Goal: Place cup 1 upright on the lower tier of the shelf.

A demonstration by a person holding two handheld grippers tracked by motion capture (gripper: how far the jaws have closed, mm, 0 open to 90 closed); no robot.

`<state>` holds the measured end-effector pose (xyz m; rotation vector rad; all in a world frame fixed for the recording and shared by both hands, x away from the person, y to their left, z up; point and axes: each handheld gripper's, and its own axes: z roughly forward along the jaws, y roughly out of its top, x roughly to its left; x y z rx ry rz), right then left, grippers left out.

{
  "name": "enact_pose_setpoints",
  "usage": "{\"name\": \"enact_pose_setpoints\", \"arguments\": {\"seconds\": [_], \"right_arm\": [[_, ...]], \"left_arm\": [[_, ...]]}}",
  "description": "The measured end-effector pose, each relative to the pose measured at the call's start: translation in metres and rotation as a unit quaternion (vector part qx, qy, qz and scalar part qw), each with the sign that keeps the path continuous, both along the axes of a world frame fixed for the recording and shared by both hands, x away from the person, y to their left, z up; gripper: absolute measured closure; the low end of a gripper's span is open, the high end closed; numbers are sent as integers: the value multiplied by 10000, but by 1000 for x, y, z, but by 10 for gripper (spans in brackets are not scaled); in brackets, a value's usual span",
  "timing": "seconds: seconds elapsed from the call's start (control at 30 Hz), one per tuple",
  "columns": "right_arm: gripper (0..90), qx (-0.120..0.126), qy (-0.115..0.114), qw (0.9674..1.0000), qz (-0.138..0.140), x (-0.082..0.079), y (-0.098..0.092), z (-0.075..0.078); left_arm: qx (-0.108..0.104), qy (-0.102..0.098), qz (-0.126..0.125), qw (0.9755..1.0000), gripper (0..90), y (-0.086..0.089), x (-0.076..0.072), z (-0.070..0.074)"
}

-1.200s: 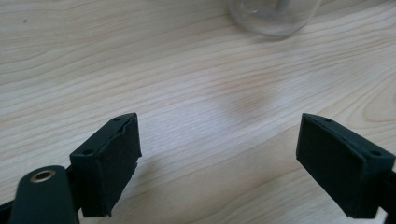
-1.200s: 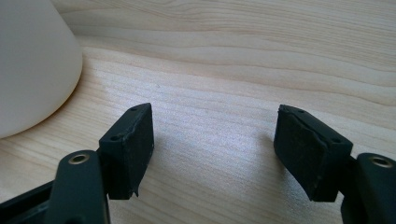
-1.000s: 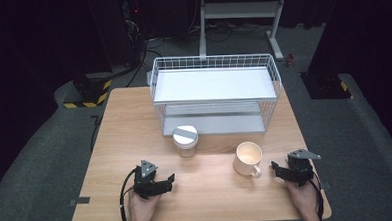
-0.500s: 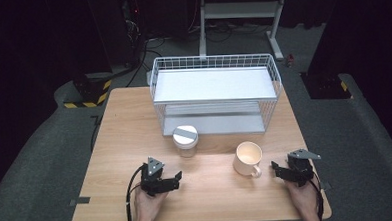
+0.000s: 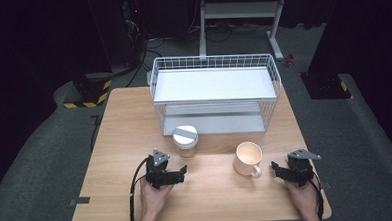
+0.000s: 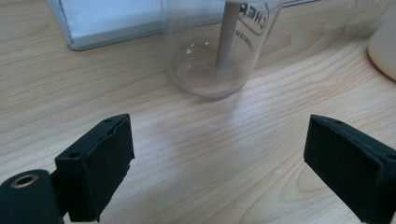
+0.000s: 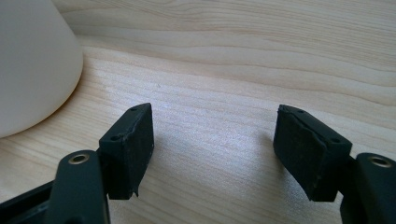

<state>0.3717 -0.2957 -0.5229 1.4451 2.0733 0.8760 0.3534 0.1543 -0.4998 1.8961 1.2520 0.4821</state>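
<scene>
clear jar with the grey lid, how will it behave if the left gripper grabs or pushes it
The clear jar looks nearly empty, so probably light. Its smooth, rounded wall may slip between flat pads. Standing upright on the table, a high push could tip it.

Clear plastic jar point(image 5: 185, 141) w/ grey-striped white lid, upright on table, just in front of wire rack.

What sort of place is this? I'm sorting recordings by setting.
Probably a lab or studio set up for recording. A light wooden table stands on grey carpet against a blacked-out backdrop, with a yellow-and-black hazard-striped base and a white metal stand behind.
</scene>
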Motion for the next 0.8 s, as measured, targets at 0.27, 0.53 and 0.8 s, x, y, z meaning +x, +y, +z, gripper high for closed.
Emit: {"name": "enact_pose_setpoints", "arguments": {"seconds": [0.27, 0.53, 0.8], "right_arm": [[291, 2, -9, 10000, 0, 0, 0, 0], [291, 9, -3, 10000, -5, 0, 0, 0], [292, 9, -3, 10000, -5, 0, 0, 0]], "left_arm": [[178, -36, -39, 9998, 87, -10, 14, 5], [221, -49, -51, 9997, 78, -17, 27, 8], [165, -30, -37, 9999, 68, -23, 38, 9]]}}
